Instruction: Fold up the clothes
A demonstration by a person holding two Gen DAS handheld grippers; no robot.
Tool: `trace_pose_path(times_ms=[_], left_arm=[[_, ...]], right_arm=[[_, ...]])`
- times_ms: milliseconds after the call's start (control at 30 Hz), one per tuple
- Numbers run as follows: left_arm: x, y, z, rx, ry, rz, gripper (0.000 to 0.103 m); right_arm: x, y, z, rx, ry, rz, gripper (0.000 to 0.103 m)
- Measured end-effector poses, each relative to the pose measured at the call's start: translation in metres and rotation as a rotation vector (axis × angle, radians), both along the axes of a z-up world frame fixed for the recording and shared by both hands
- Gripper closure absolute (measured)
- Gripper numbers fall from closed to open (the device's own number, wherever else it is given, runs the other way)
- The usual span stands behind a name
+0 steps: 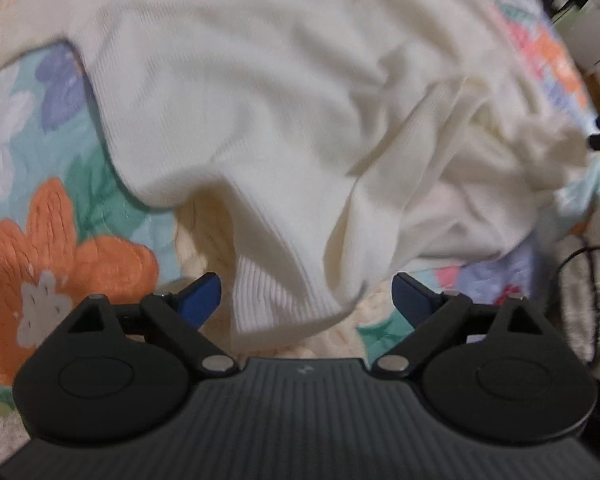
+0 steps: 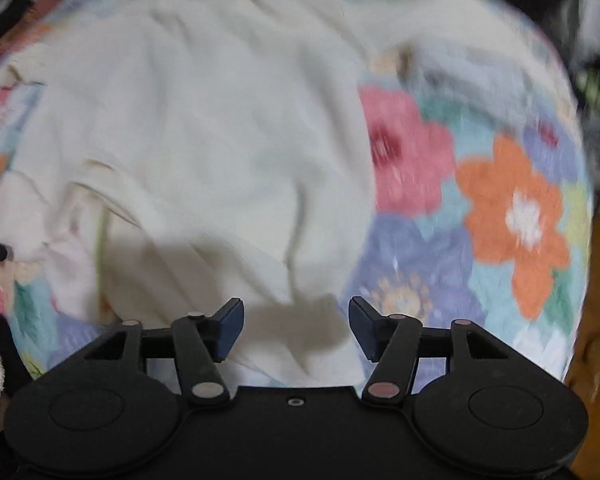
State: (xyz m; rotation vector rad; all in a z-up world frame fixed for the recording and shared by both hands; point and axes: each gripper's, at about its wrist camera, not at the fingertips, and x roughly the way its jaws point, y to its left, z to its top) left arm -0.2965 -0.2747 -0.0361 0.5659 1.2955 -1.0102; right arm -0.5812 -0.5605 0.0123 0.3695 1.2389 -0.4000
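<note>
Cream knit sweater (image 1: 260,112) is lying spread and rumpled on the floral quilt (image 1: 60,232), covering most of it; ribbed hem (image 1: 276,300) is hanging between the fingers of the left gripper (image 1: 306,300), whose jaws are standing wide apart, released, gripping nothing; right gripper (image 2: 296,326) is hovering over the sweater's (image 2: 188,140) near edge, jaws likewise spread, no cloth pinched; pink and orange flowers of the quilt (image 2: 512,208) are showing just right of the sweater; both views are blurred.

Cream knit sweater (image 1: 236,92) – rumpled, spread flat-ish, ribbed cuff (image 1: 276,300) nearest cam.
</note>
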Motion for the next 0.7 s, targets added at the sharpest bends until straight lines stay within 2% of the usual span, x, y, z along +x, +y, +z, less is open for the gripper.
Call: trace_pose_path(times_ms=[33, 67, 100, 133, 167, 200, 233, 267, 333, 467, 533, 600, 700], left_arm=[[-0.001, -0.004, -0.005, -0.003, -0.004, -0.002, 0.018], [-0.002, -0.008, -0.01, -0.006, -0.007, -0.003, 0.036], [-0.003, -0.011, -0.016, -0.004, -0.014, -0.005, 0.061], [-0.005, -0.014, -0.02, 0.002, -0.031, -0.012, 0.07], [-0.007, -0.016, -0.023, 0.001, -0.045, -0.016, 0.091], [-0.008, -0.016, -0.021, -0.002, -0.05, -0.004, 0.095], [-0.009, -0.015, -0.019, -0.006, -0.052, 0.011, 0.096], [-0.01, -0.01, -0.011, -0.02, -0.056, 0.033, 0.097], [-0.012, 0.005, 0.013, -0.065, -0.076, 0.073, 0.097], [-0.014, 0.068, 0.084, -0.23, -0.099, 0.144, 0.097], [-0.021, 0.101, 0.107, -0.289, -0.097, 0.194, 0.097], [-0.026, 0.116, 0.105, -0.281, -0.056, 0.229, 0.097], [-0.03, 0.113, 0.071, -0.164, -0.011, 0.219, 0.097]], right_arm=[[0.001, -0.008, -0.011, 0.045, 0.033, -0.012, 0.039], [0.006, -0.011, -0.023, 0.095, 0.074, 0.0, 0.039], [0.01, -0.014, -0.036, 0.146, 0.115, 0.012, 0.039], [0.012, -0.016, -0.047, 0.154, 0.135, 0.022, 0.039], [0.014, -0.018, -0.058, 0.162, 0.155, 0.032, 0.039], [0.018, -0.019, -0.066, 0.151, 0.164, 0.013, 0.044], [0.021, -0.017, -0.065, 0.105, 0.148, 0.029, 0.078], [0.022, -0.012, -0.055, 0.079, 0.115, 0.069, 0.095], [0.018, -0.003, -0.033, 0.042, 0.047, 0.124, 0.096], [-0.028, 0.0, 0.04, 0.038, -0.129, 0.096, 0.097], [-0.055, -0.004, 0.072, 0.045, -0.211, 0.06, 0.099], [-0.073, -0.002, 0.082, 0.021, -0.226, 0.037, 0.099], [-0.079, -0.013, 0.056, 0.088, -0.2, -0.028, 0.099]])
